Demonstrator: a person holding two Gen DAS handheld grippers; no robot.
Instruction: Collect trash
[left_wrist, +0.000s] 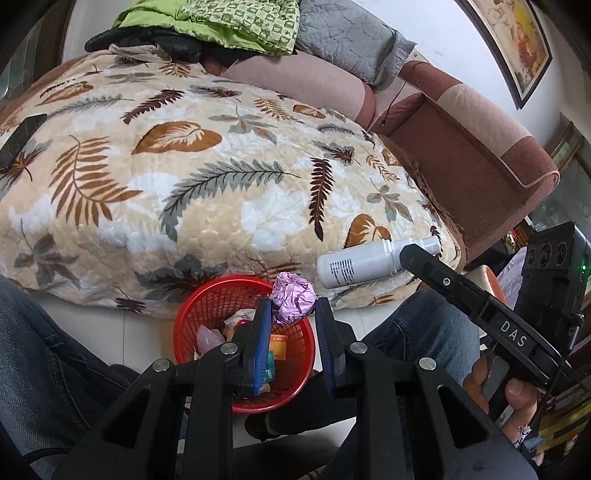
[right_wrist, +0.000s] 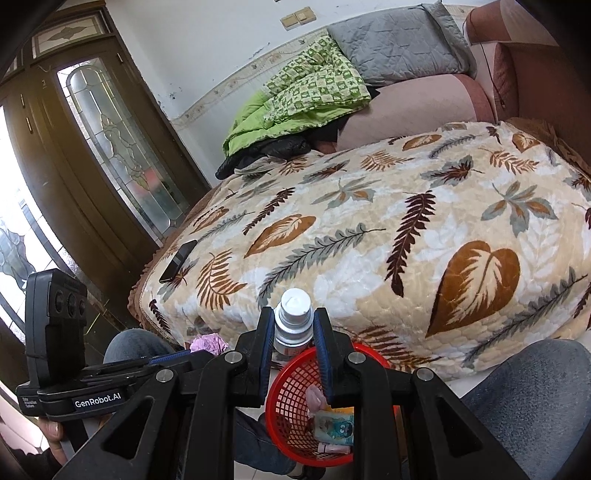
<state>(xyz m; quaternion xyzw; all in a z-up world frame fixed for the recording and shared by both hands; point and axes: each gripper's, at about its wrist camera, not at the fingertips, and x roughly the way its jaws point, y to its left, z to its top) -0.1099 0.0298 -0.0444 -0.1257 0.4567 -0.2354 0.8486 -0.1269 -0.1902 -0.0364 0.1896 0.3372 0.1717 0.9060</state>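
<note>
My left gripper is shut on a crumpled pink-purple wrapper, held just above the far rim of a red mesh basket on the floor. My right gripper is shut on a white plastic bottle, gripped near its neck, over the basket's far edge. The left wrist view shows that bottle lying level in the right gripper's finger. Wrappers and small packets lie inside the basket. In the right wrist view the pink wrapper shows at the left gripper's tip.
A bed with a leaf-patterned blanket stands right behind the basket; a dark phone lies on its left part. A person's knees in jeans flank the basket. Green and grey bedding is piled at the back, a brown sofa at right.
</note>
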